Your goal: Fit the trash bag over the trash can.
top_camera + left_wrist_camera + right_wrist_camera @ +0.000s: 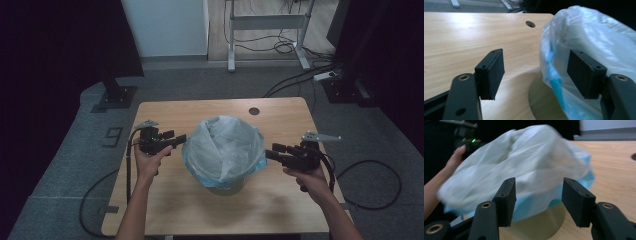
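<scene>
Both tools are spread and grip nothing: your left tool (pixel 181 138) and right tool (pixel 268 154) flank the bin (pixel 223 184) mid-desk (pixel 170 210). Check the bag (pixel 224 147) overhangs the rim evenly before regripping.

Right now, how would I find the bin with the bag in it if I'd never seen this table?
Look at the wooden table and go to its middle. There stands a small round bin, between the left hand-held gripper and the right hand-held gripper. A see-through plastic bag with a blue edge is folded over its rim, puffing up higher than anything else on the table.
</scene>
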